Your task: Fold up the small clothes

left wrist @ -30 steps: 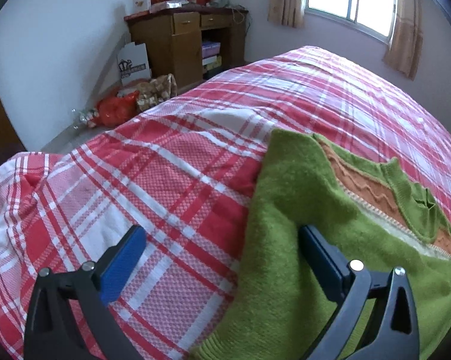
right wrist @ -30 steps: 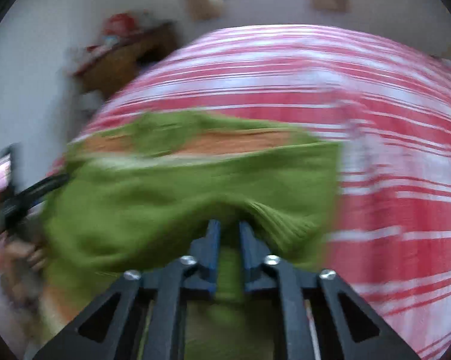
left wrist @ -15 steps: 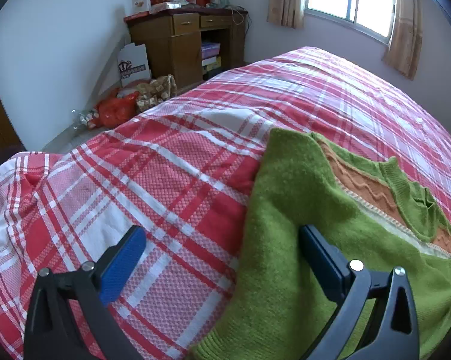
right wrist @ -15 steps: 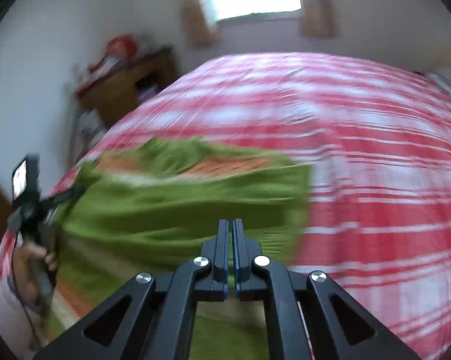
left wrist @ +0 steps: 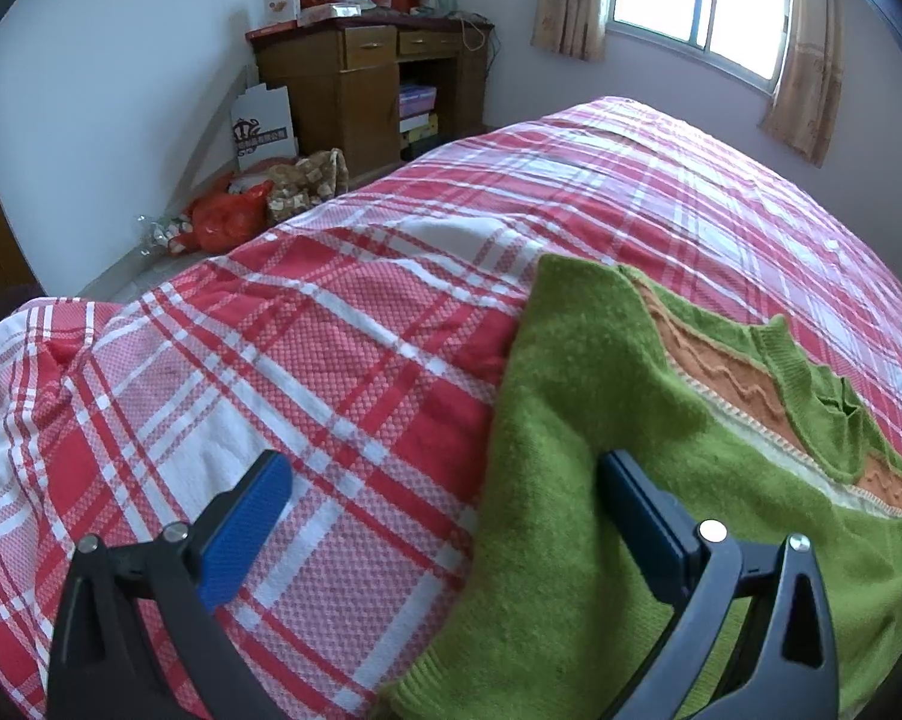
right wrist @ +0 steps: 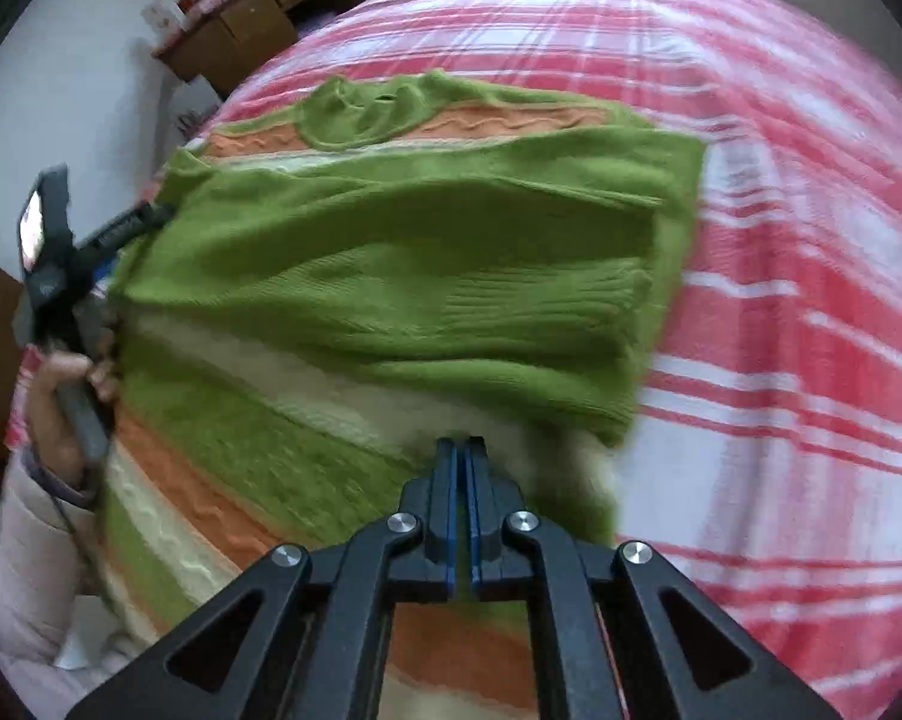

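A green knit sweater (right wrist: 390, 252) with orange and cream stripes lies flat on the red plaid bed cover (right wrist: 781, 300). One sleeve is folded across its body, with the ribbed cuff (right wrist: 571, 294) at the right. My right gripper (right wrist: 461, 444) is shut with nothing between its fingers and hovers over the striped lower part. My left gripper (left wrist: 441, 468) stands open at the sweater's (left wrist: 571, 420) left edge. Its right finger (left wrist: 637, 498) rests on the green knit and its left finger (left wrist: 246, 516) is over the bed cover (left wrist: 270, 360). A hand (right wrist: 60, 384) holds the left gripper (right wrist: 144, 219).
A wooden desk (left wrist: 366, 78) piled with boxes stands against the far wall, with bags (left wrist: 228, 216) on the floor beside it. A curtained window (left wrist: 703, 0) is at the back right. The bed cover spreads wide to the right of the sweater.
The green fold at the right gripper's tips a second ago now lies flat on the sweater. That gripper has drawn back and tilted over the striped part. The left gripper has kept still.
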Motion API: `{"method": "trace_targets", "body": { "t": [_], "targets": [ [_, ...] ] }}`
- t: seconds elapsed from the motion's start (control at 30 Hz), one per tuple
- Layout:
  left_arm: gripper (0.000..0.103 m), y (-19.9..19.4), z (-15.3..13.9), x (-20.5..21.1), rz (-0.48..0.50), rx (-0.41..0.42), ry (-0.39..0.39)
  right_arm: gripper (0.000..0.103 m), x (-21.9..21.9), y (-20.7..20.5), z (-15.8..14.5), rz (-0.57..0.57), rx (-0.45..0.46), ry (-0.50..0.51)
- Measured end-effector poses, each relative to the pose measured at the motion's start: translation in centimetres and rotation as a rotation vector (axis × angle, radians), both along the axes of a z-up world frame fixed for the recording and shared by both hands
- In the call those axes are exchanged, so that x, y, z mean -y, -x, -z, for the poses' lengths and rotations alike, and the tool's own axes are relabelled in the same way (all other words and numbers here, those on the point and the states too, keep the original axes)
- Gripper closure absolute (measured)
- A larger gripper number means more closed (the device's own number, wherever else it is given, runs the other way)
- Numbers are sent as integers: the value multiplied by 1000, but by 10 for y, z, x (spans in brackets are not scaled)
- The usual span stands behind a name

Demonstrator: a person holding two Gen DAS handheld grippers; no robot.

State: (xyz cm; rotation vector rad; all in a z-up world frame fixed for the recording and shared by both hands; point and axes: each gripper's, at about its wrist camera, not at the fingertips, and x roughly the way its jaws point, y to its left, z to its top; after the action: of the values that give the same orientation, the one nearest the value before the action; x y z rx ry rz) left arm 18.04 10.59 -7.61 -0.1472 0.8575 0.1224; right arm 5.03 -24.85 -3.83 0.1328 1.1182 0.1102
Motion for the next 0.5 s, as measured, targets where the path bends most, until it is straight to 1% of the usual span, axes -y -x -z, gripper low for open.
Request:
{"method": "trace_targets", "body": {
  "t": [0.03, 0.07, 0.1, 0.13, 0.17, 0.2, 0.27, 0.3, 0.33, 0.37, 0.4, 0.5],
  "targets": [
    [0, 7, -4, 0, -1, 10, 16, 101, -2, 4, -12, -6, 71, -28],
    [0, 14, -7, 2, 18, 22, 37, 101, -3, 6, -23, -5, 134, -66],
    [0, 23, -11, 7, 59, 39, 59, 100, -2, 6, -32, 2, 186, -89],
    [0, 33, -16, 16, 115, 56, 64, 100, -1, 4, -42, 14, 242, -86],
    [0, 44, -21, 30, 181, 71, 38, 100, 1, 1, -47, 22, 265, -70],
    [0, 52, -25, 43, 234, 83, 9, 97, -1, -8, -51, 35, 283, -42],
    [0, 68, -30, 75, 363, 97, -32, 76, 8, -17, -53, 61, 292, 8],
    [0, 73, -31, 88, 414, 91, -34, 49, 16, -20, -53, 83, 301, 22],
    [0, 76, -32, 99, 455, 84, -30, 28, 24, -21, -52, 106, 320, 23],
    [0, 79, -32, 111, 483, 82, -22, 24, 29, -20, -52, 119, 332, 19],
    [0, 81, -32, 120, 499, 82, -15, 24, 35, -23, -50, 131, 334, 12],
    [0, 78, -27, 142, 521, 58, -2, 24, 47, -28, -40, 160, 295, -14]
  ]
}}
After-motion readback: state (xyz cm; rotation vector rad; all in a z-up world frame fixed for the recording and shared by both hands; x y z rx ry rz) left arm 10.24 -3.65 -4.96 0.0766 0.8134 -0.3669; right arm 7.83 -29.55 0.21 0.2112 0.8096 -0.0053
